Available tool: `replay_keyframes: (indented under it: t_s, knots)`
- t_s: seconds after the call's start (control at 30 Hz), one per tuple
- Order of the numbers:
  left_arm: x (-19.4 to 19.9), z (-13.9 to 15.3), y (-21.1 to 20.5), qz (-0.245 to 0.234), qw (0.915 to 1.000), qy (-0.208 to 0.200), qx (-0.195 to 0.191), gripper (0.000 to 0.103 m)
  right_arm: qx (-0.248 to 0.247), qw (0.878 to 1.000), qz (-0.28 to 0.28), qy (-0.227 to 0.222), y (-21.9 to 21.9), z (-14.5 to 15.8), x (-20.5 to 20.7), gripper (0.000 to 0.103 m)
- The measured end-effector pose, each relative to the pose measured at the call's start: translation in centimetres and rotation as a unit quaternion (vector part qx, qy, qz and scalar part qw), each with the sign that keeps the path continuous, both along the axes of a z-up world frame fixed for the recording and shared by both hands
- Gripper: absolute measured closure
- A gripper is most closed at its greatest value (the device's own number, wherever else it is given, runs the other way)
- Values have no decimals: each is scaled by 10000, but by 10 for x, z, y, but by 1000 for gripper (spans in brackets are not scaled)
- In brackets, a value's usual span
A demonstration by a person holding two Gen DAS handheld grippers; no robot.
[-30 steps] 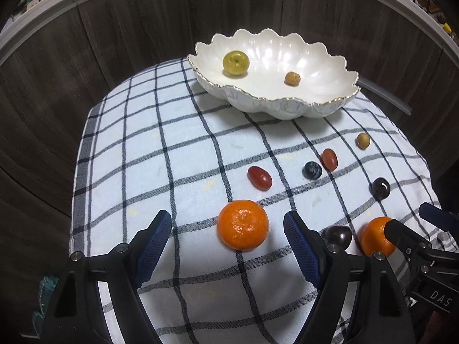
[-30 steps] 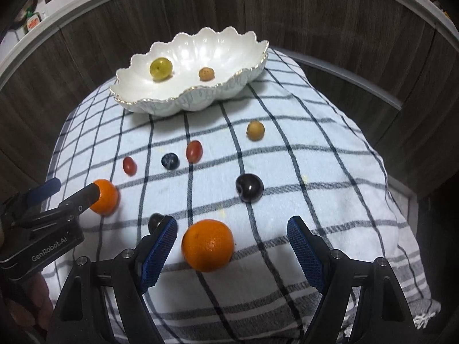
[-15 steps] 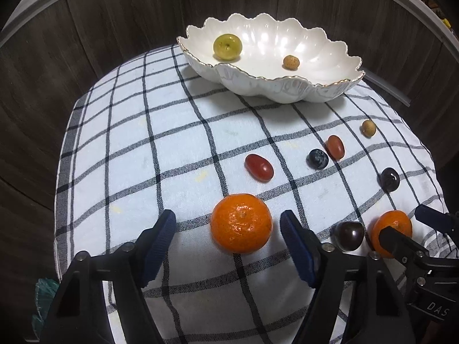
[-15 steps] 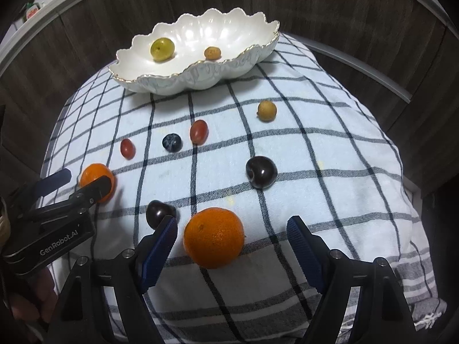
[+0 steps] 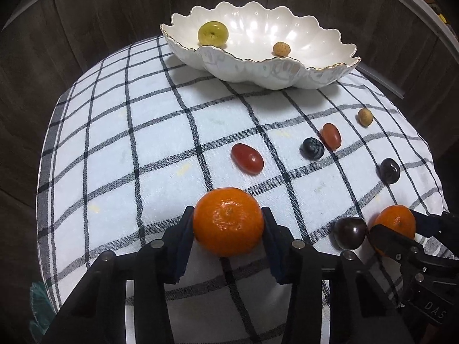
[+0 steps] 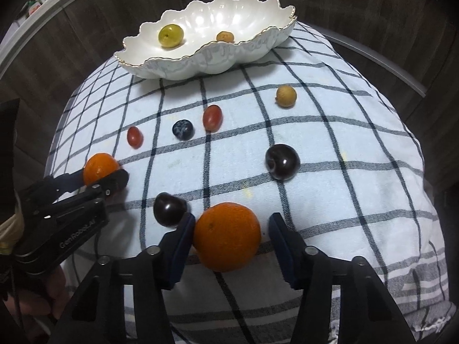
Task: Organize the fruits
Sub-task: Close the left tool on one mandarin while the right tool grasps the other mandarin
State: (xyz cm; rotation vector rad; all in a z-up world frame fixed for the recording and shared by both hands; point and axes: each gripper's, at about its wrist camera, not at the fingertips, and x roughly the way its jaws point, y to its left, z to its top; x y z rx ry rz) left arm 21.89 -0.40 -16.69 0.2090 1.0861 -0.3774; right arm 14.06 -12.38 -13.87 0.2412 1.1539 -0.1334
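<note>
My left gripper (image 5: 228, 230) is shut on a mandarin (image 5: 228, 225) that rests on the checked cloth (image 5: 129, 149); both pads touch its sides. It also shows in the right wrist view (image 6: 99, 169). My right gripper (image 6: 229, 238) straddles a second orange (image 6: 226, 236); the left pad touches it, the right pad stands a little off. A white scalloped bowl (image 5: 287, 77) at the back holds a yellow-green fruit (image 5: 213, 33) and a small tan fruit (image 5: 281, 49).
On the cloth lie two red grape tomatoes (image 5: 247, 159) (image 5: 331, 135), a blueberry (image 5: 312, 148), a tan longan (image 5: 365, 117) and two dark cherries (image 6: 282, 161) (image 6: 169, 209). Dark wood surrounds the cloth, which drops off at its edges.
Both grippers moved forward around their oranges. The left jaws closed onto the mandarin. The right jaws narrowed around the second orange.
</note>
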Motion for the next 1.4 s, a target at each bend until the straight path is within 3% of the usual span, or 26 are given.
replay_keyframes:
  t_s: [0.83,1.4]
  knots:
    - [-15,29,3,199,9998,-90,44,61,123,9998,-17,-183,-10,11,-3,58]
    - [-21,50,-3,353,9991,-235,1,61,-56,9980,257,-575,-10,35,-3,58]
